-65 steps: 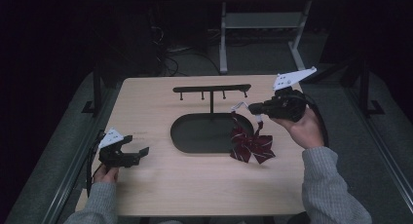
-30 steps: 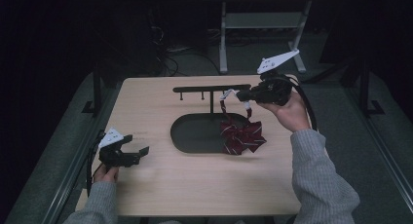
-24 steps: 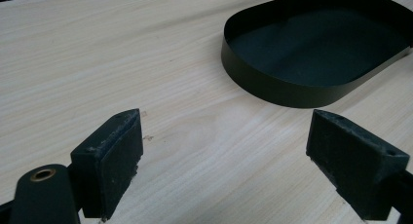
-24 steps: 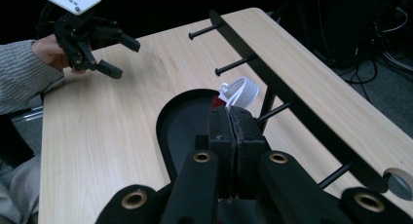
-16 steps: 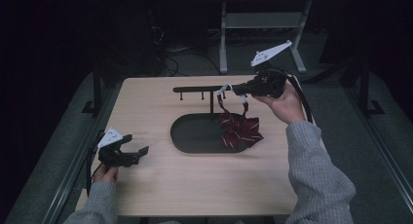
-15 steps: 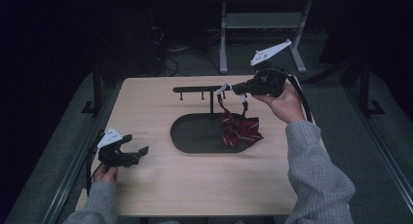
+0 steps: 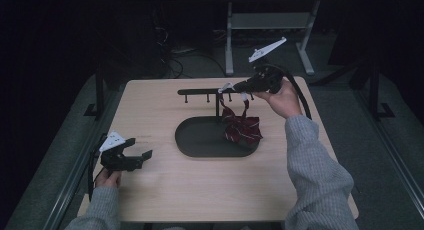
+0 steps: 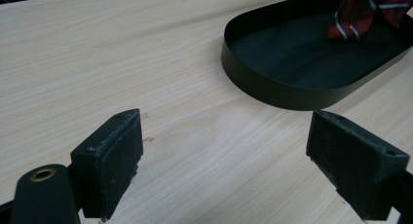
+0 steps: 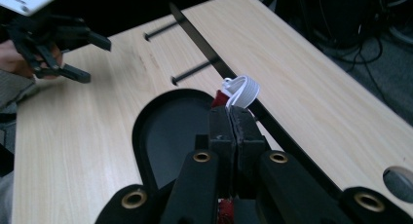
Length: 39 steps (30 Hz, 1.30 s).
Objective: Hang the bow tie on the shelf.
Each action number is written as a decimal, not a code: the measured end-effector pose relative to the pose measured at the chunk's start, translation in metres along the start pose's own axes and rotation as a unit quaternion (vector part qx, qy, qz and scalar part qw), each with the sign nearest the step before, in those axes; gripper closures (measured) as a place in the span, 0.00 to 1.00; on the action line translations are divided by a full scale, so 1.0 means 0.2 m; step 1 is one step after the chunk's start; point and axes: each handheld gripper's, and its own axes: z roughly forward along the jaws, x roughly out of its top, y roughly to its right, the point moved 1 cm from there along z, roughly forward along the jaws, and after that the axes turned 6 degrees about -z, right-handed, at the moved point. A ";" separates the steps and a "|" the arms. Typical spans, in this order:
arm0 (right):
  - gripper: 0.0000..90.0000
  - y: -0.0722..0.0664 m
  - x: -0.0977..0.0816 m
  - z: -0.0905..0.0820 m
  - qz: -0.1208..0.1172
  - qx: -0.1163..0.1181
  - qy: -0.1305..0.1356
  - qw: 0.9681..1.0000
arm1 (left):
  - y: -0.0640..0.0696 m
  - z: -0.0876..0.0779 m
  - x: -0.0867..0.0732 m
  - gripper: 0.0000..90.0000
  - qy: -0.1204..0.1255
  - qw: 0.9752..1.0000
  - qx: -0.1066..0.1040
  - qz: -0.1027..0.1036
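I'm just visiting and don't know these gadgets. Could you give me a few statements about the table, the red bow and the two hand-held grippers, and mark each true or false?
1. The right hand-held gripper is shut on the white strap of the bow. True.
2. The left hand-held gripper holds the bow too. False: its jaws are wide open with nothing between them, over bare table.
3. The bow hangs over the right end of the dark oval tray. True.
4. The bow's strap is already hooked on a peg of the rack. False: it is pinched in the right gripper, up beside the bar.
5. The tray's rack carries several pegs. True.
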 end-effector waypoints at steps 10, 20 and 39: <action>0.98 0.07 -0.05 0.08 0.018 -0.005 -0.041 0.999 | 0.00 0.00 0.00 0.14 0.001 1.000 -0.002 0.002; 0.98 0.09 -0.10 0.10 0.025 -0.004 -0.047 0.999 | 0.01 0.01 0.00 0.14 0.001 1.000 -0.003 0.001; 0.87 0.07 -0.12 0.08 0.033 0.005 -0.033 0.999 | 0.01 0.00 0.00 0.14 0.001 1.000 -0.004 0.000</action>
